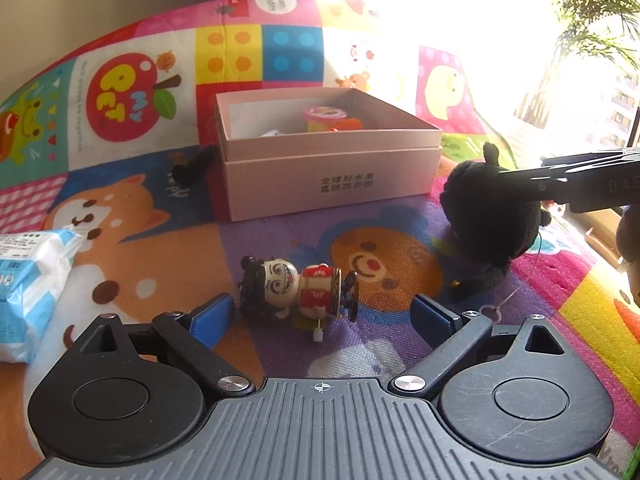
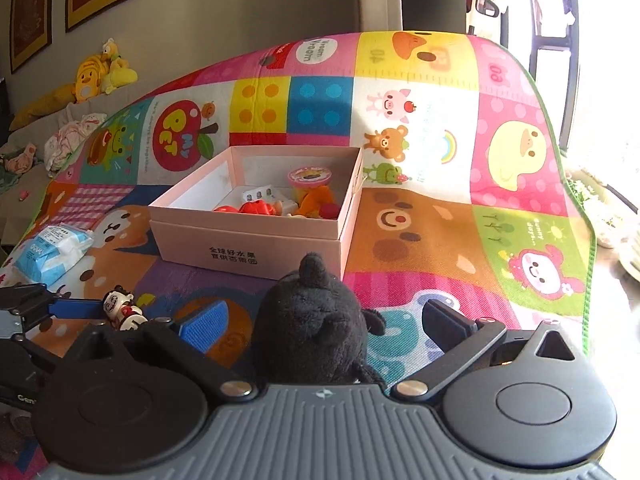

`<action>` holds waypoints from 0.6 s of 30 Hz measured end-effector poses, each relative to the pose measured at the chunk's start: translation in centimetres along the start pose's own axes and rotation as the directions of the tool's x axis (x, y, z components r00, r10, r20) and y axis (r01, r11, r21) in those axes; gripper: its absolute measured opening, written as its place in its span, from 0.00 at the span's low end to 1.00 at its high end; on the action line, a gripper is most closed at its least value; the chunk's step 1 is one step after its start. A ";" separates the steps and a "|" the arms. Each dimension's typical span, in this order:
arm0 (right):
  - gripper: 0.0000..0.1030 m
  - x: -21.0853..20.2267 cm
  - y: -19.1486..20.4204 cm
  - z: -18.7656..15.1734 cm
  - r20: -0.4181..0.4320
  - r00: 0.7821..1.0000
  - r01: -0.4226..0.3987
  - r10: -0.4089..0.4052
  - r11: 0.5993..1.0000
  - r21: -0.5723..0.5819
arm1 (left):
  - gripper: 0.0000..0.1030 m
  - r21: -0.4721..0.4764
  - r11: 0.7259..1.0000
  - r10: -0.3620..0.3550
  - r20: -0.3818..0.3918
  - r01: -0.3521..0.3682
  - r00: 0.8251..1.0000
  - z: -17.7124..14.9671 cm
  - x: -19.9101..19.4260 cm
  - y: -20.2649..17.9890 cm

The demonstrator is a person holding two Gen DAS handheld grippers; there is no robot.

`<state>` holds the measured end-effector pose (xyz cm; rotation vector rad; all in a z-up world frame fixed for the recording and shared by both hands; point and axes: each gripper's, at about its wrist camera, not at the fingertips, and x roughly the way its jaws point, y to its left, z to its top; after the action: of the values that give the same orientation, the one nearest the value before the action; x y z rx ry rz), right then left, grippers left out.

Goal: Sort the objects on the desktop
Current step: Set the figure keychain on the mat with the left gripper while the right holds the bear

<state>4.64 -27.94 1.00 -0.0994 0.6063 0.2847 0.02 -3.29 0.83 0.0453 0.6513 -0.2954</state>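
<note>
A wind-up figure toy (image 1: 296,292) with a white face and red body lies on its side on the colourful play mat (image 1: 132,216). My left gripper (image 1: 323,316) stands open around it, and neither blue pad touches it. The same toy (image 2: 122,308) shows in the right wrist view beside a left finger (image 2: 76,307). A black plush toy (image 2: 312,328) sits between the fingers of my right gripper (image 2: 326,326), which is open with gaps on both sides. In the left wrist view the plush (image 1: 488,224) is at the right. An open pink box (image 2: 256,240) stands behind both toys.
The pink box (image 1: 332,184) holds a pink-lidded cup (image 2: 310,178) and orange and red toys (image 2: 260,208). A blue-white wipes pack (image 1: 28,280) lies at the left. A black stick-shaped object (image 1: 192,168) lies left of the box. Strong window glare fills the right.
</note>
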 end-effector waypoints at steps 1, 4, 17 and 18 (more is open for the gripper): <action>1.00 0.4 0.5 0.0 -0.010 1.000 0.024 -0.024 1.000 -0.021 | 0.98 -0.005 1.000 0.005 0.005 -0.005 1.000 0.0 -0.1 0.1; 0.98 1.1 2.6 -0.5 0.016 0.993 0.115 -0.114 0.985 -0.132 | 0.98 -0.013 1.000 0.017 0.015 -0.017 1.000 -0.1 -0.3 0.2; 0.65 1.9 3.7 0.9 -0.111 0.992 -0.073 0.064 0.995 -0.073 | 0.99 -0.090 0.995 0.030 -0.005 -0.030 1.000 -0.8 -1.0 1.3; 0.65 1.6 2.6 1.7 -0.129 0.974 -0.184 0.189 0.982 0.047 | 0.99 -0.091 0.995 0.031 -0.006 -0.031 1.000 -0.8 -1.0 1.3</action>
<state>6.07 -24.74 1.39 -0.0276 0.7543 0.4522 -0.81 -1.68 0.74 -0.0311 0.6677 -0.2356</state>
